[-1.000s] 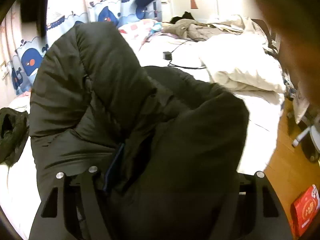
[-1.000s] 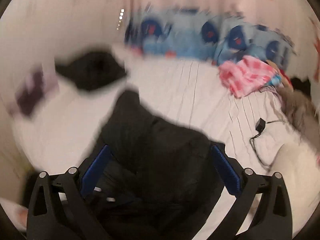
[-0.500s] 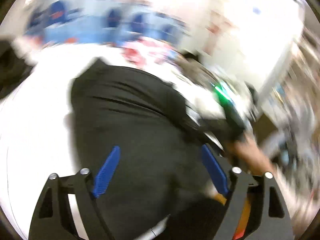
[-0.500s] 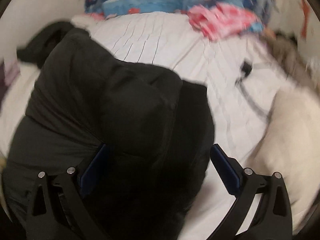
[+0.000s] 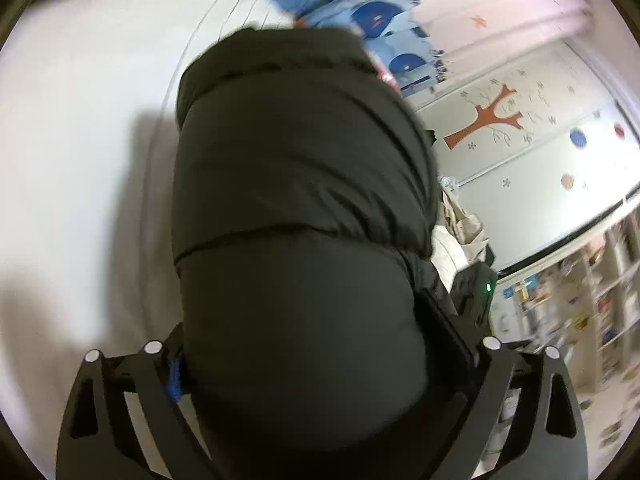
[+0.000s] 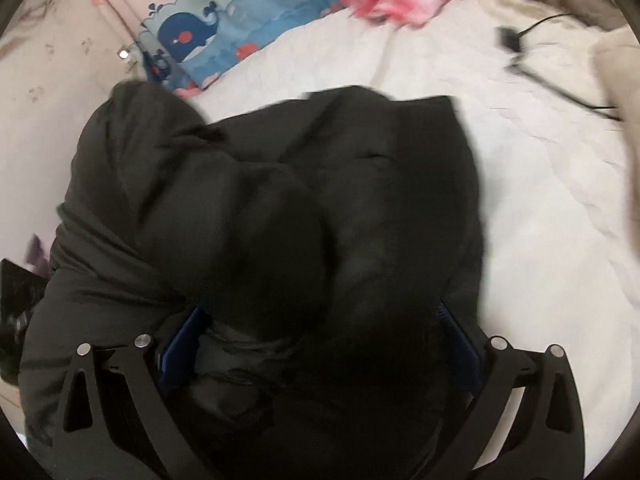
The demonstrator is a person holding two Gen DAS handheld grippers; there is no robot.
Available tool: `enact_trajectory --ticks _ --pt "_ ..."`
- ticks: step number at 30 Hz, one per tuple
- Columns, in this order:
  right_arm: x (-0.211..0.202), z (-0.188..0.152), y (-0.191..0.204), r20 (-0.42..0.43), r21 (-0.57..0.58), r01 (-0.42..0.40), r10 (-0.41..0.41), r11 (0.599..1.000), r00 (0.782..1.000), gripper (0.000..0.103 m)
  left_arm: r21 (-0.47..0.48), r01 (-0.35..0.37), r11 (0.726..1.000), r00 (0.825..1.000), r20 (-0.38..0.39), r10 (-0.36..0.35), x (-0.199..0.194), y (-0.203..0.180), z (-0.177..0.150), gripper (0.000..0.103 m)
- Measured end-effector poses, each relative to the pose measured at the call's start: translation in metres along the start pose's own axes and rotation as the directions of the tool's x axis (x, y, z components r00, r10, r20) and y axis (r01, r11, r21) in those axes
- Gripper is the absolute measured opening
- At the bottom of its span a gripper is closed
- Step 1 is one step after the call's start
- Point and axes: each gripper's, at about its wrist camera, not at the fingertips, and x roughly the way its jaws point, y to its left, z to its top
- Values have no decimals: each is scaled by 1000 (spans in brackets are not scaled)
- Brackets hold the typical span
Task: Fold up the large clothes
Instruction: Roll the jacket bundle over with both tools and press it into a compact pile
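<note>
White bedding lay beneath a black puffy jacket filling mid-frame. Left gripper had just been widening, jacket bulging between its jaws; right gripper straddled bunched jacket, grip unclear.

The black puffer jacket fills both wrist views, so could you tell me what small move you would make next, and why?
Probably draw the left gripper back off the black puffer jacket. Its jaws have just been opening and stand wide, with the jacket bulging between them, and the bundle already lies on the white bed.
</note>
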Motion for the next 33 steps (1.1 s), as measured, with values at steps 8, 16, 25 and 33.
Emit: enact_trajectory --ticks 8,16,25,33 --pt "86 -27 117 -221 -229 -134 83 964 972 97 21 -324 946 946 8 324 -113 49 11 90" --pt "40 -4 98 -209 -239 -43 -8 970 978 97 117 -366 923 924 167 345 -132 17 39 89" --pt "31 53 156 -72 -363 -124 105 924 992 97 318 -534 783 843 130 521 -58 18 34 89" --pt "122 55 106 -170 -199 -37 3 979 985 97 325 -488 810 866 62 497 -47 38 27 91"
